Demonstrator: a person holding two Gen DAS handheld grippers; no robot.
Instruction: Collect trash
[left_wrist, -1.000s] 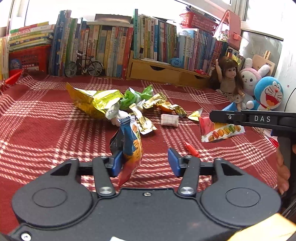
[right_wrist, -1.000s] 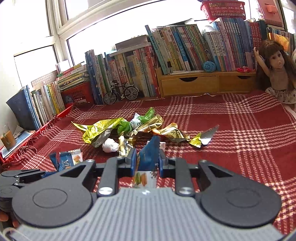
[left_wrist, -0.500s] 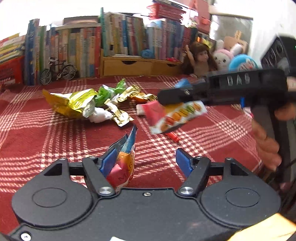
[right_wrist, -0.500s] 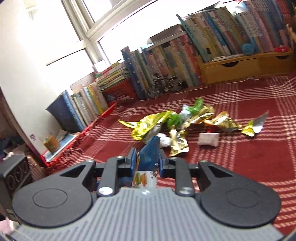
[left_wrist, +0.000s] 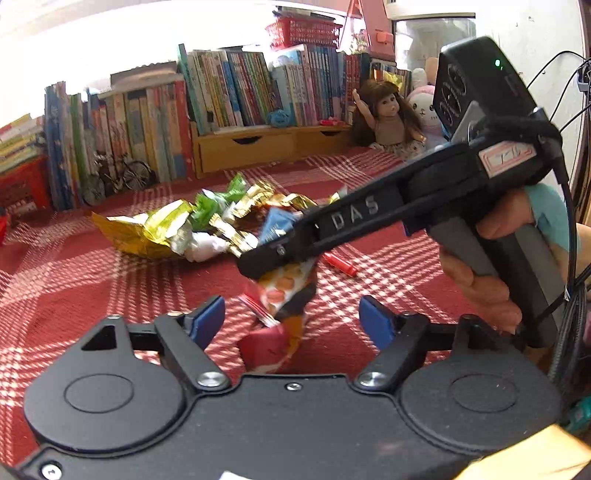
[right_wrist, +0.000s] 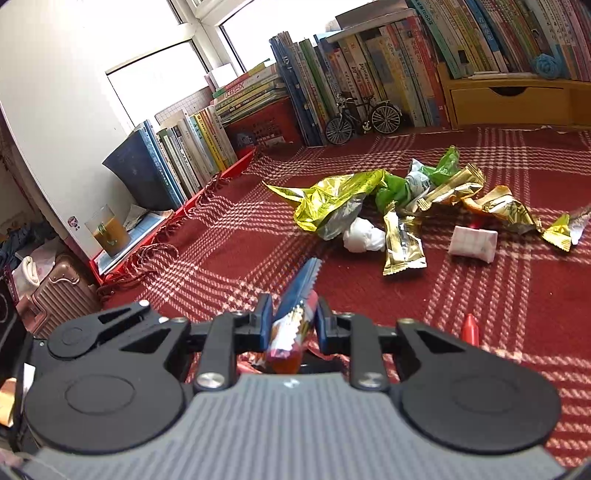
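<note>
My right gripper is shut on a blue and white snack wrapper printed with orange snacks. In the left wrist view the right gripper reaches in from the right, held by a hand, and its wrapper hangs just above my left gripper. That gripper is open, and a red and orange wrapper sits loose between its blue pads. More trash lies on the red plaid cloth: a gold bag, green wrappers, a white tissue ball, a white packet and a small red piece.
Rows of books, a model bicycle and wooden drawers line the back. A doll and plush toys stand at the back right. Past the cloth's left edge are a glass of brown drink and a suitcase.
The right gripper has carried its wrapper leftward until it hangs over the left gripper. The red and orange wrapper has come off the left pad and now sits between the open fingers.
</note>
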